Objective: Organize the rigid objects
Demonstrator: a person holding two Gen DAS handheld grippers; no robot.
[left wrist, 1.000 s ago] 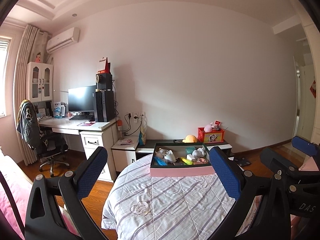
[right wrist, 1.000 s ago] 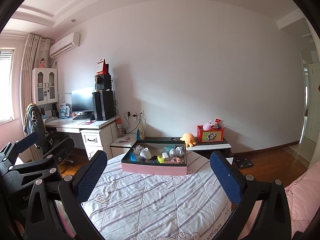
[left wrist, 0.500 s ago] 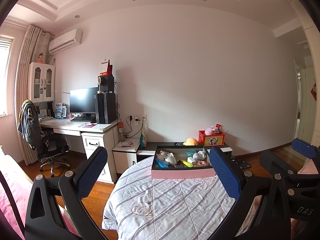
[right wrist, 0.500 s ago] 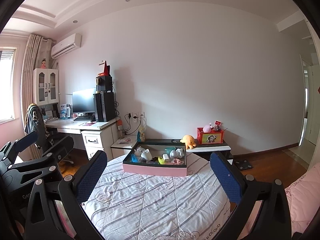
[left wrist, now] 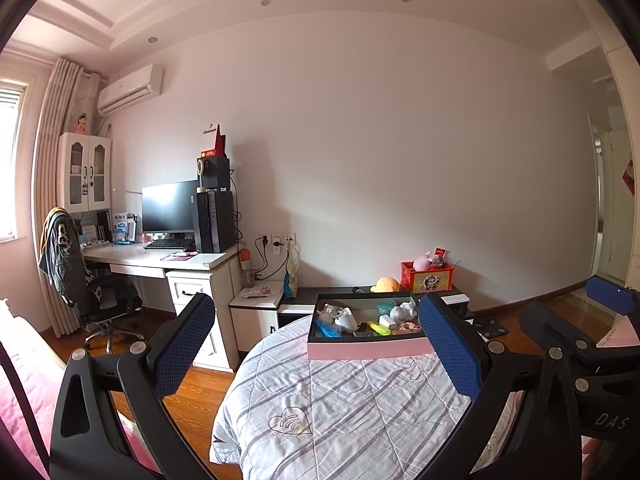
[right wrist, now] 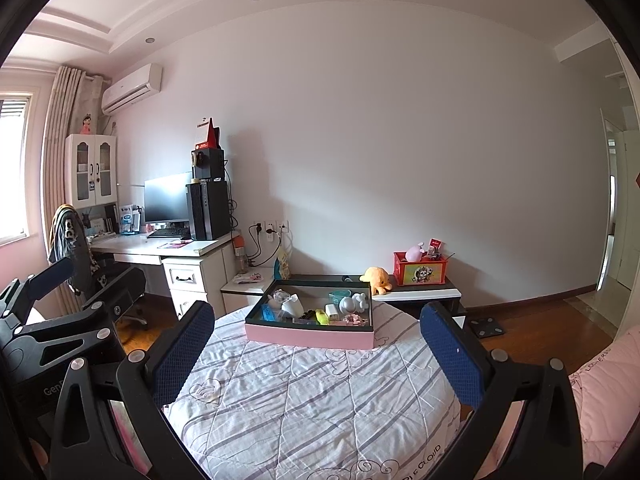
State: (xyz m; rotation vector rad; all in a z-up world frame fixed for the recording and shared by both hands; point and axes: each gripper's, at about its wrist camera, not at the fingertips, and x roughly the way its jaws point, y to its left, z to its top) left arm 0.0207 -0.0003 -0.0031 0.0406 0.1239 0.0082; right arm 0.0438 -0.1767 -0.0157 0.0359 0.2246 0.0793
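Pink box point(right wrist: 310, 336) of small rigid objects sits at far edge of quilted table point(right wrist: 304, 404). Left gripper point(left wrist: 316, 344) and right gripper point(right wrist: 316, 346) both spread wide, empty, well short. Advance level, pick one item, avoid box wall.

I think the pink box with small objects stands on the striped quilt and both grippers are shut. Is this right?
One detail is wrong: both grippers are open, holding nothing. The left gripper and right gripper show this in their own wrist views. The pink box with small objects does stand on the striped quilt.
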